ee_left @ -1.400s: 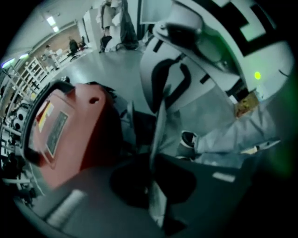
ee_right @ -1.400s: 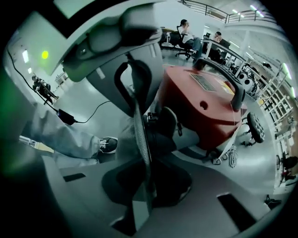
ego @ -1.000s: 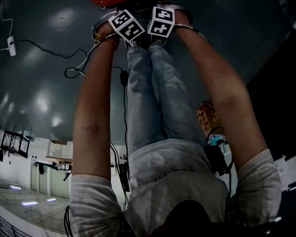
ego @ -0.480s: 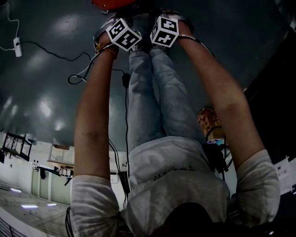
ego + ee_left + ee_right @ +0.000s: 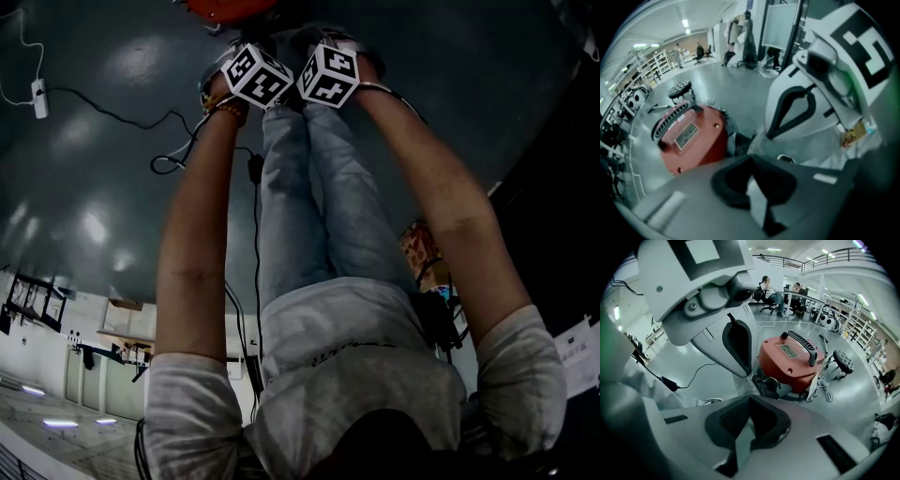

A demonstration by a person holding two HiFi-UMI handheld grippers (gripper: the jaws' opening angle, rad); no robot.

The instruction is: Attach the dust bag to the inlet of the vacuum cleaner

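Grey floor [image 5: 94,141] carries the red vacuum cleaner [image 5: 790,359], which sits top side up ahead of both grippers, with its dark lower front turned roughly toward them. The left gripper [image 5: 750,159] and right gripper [image 5: 750,397] hang side by side, each with its jaws closed tip to tip. The left one looks slightly nearer the machine, and no dust bag can be made out.

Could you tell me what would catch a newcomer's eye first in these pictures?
The red vacuum cleaner stands out most, sitting on the glossy grey floor just beyond the grippers. Next come the left gripper and right gripper, side by side at arm's length, each apparently shut on the pale dust bag that spans between them.
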